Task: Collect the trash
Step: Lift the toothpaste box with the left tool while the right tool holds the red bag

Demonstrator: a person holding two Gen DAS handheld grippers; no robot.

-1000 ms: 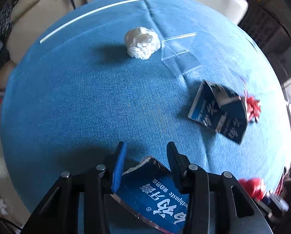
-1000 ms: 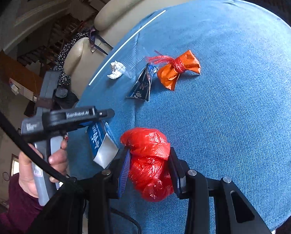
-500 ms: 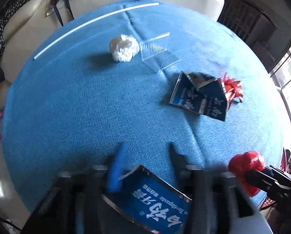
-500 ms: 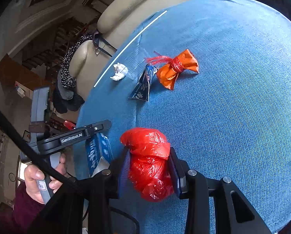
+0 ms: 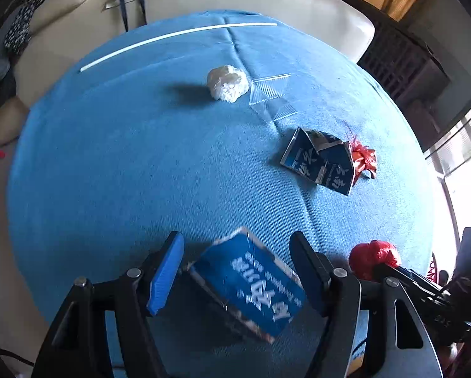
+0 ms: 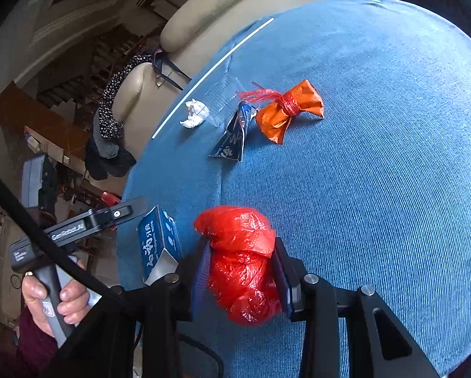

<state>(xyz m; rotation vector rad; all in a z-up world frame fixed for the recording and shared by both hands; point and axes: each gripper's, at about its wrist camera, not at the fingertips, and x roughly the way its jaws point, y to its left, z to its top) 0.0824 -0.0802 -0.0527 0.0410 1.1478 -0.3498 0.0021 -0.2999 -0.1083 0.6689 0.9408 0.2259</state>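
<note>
Bare blue tablecloth [image 5: 115,163] ahead-left of left gripper [image 5: 237,267]; crumpled tissue [image 5: 227,82], folded carton [image 5: 319,160] blocking far ahead-right.

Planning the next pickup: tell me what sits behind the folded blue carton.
Behind the folded blue carton, touching it, lies an orange wrapper tied with red string; the carton hides most of it in the left view.

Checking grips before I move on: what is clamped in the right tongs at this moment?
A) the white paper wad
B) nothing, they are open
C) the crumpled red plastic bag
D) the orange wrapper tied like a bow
C: in the right wrist view the red plastic bag sits pinched between both pads of the right tongs.
</note>
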